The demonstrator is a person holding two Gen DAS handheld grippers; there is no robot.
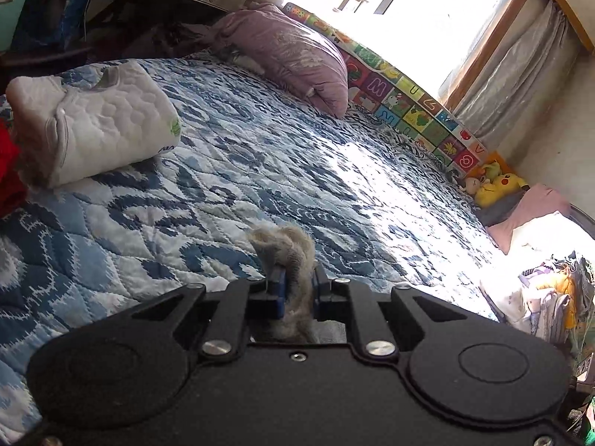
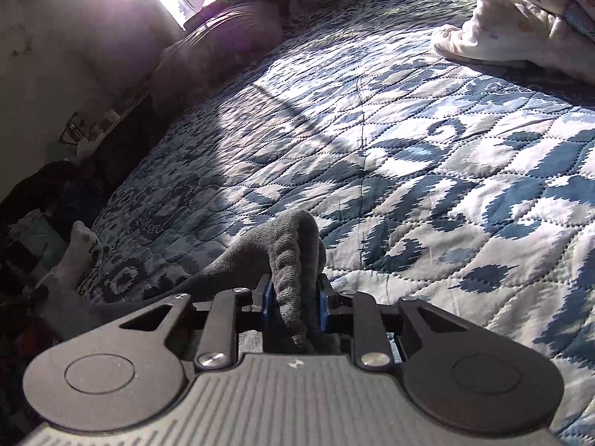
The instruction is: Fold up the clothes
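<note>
Both grippers I run are clamped on fuzzy grey knit cloth: left gripper pinches a pale bunch, right gripper a darker fold, above the near blue-and-white quilted bedspread.

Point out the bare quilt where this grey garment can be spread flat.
Free: the quilt's middle, between the folded white quilted item, the purple pillow and the alphabet mat. Crowded: the corner with plush toys and the rumpled white blanket.

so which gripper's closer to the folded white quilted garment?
Left, probably. From the left gripper the white quilted garment lies ahead-left on the quilt; from the right gripper only its edge shows, far left.
</note>
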